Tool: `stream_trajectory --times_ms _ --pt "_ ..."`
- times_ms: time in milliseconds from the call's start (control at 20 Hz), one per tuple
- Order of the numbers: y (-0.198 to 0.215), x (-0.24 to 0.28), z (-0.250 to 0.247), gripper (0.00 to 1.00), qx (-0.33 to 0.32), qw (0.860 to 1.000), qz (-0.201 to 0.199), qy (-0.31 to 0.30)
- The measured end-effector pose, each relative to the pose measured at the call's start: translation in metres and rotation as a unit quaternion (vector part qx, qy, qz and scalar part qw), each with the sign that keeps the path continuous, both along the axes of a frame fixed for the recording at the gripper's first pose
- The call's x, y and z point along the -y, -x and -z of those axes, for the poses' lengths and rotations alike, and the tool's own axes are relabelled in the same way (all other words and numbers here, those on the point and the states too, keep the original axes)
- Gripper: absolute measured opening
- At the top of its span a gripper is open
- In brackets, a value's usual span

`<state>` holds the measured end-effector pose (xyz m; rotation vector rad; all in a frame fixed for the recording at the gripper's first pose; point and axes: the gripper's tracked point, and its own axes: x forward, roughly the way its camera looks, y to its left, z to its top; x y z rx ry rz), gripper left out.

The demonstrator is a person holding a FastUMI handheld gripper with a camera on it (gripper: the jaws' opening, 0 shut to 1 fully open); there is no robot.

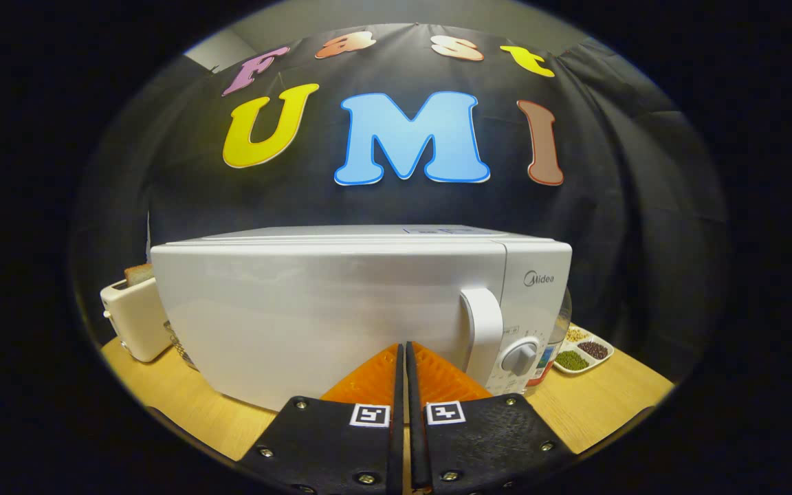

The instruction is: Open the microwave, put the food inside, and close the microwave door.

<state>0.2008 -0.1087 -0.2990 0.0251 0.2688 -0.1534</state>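
Microwave [341,309] glossy, boxy; gripper [401,354] closed.

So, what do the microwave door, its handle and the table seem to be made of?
The gripper is shut, just before the microwave door, which looks like glossy white plastic or glass, given its soft reflections. The handle seems smooth white plastic. The table looks like light wood or laminate with faint grain.

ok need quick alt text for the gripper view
A white microwave, door closed, stands on a wooden table just ahead of the gripper, whose fingers are shut together on nothing. A toaster stands beside it.
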Motion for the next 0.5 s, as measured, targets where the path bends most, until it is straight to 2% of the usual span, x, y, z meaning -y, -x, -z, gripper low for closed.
stream_trajectory --times_ms 250,500 --pt "0.065 -0.016 -0.075 0.05 0.053 0.998 -0.018 0.013" --pt "0.121 -0.034 -0.158 0.05 0.085 0.995 -0.042 -0.005"
